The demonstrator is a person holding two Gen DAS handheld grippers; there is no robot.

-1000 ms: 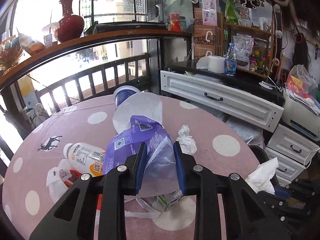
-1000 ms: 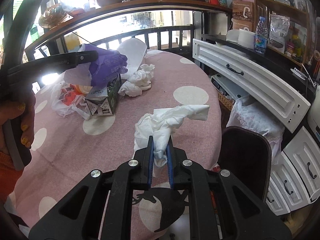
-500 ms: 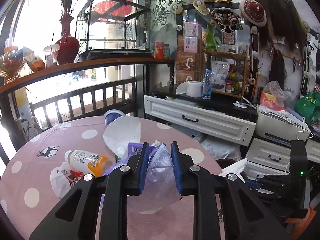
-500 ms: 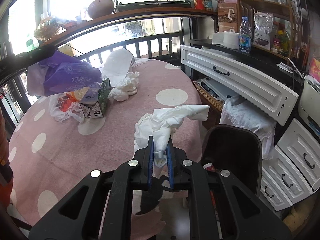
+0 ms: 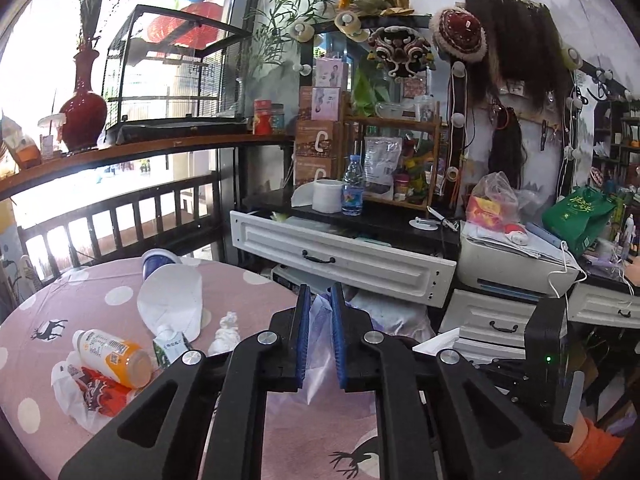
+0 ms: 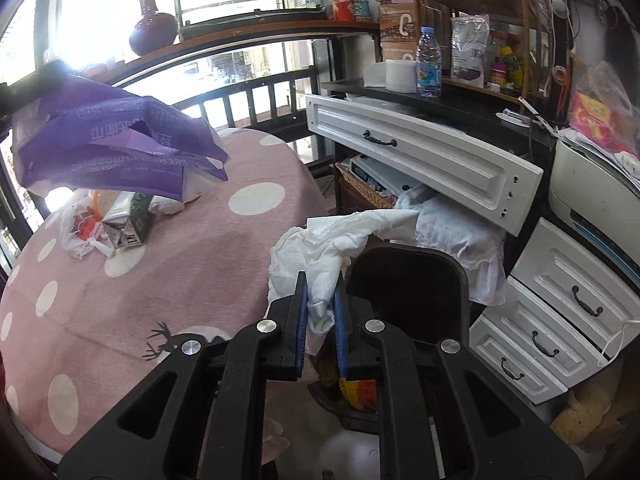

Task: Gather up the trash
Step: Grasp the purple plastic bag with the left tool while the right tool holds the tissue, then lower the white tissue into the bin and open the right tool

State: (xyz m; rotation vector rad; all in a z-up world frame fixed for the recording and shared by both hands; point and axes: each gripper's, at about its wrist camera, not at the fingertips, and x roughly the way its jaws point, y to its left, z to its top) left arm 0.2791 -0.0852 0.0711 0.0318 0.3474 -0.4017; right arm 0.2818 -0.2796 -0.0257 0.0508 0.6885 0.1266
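Note:
My left gripper (image 5: 320, 304) is shut on a purple plastic bag (image 5: 318, 344) and holds it in the air past the table's right edge; the bag also shows in the right wrist view (image 6: 120, 152), hanging above the table. My right gripper (image 6: 320, 292) is shut on a crumpled white tissue (image 6: 332, 240) and holds it over the dark brown bin (image 6: 408, 280) beside the table. On the pink dotted table (image 5: 100, 300) lie a small bottle (image 5: 112, 358), a green carton (image 5: 172, 350), a white tissue ball (image 5: 226, 332), a red-and-white wrapper (image 5: 88, 396) and a white paper plate (image 5: 172, 300).
A white drawer front (image 6: 424, 160) juts out behind the bin, over a wicker basket (image 6: 364, 188). White drawers (image 6: 560, 320) stand at the right. A shelf holds a water bottle (image 5: 353, 192) and a paper roll (image 5: 327, 196). A railing (image 5: 120, 220) runs behind the table.
My left gripper has lifted the purple bag off the table and swung it right, towards the bin. My right gripper has carried the tissue right, from over the table to above the bin.

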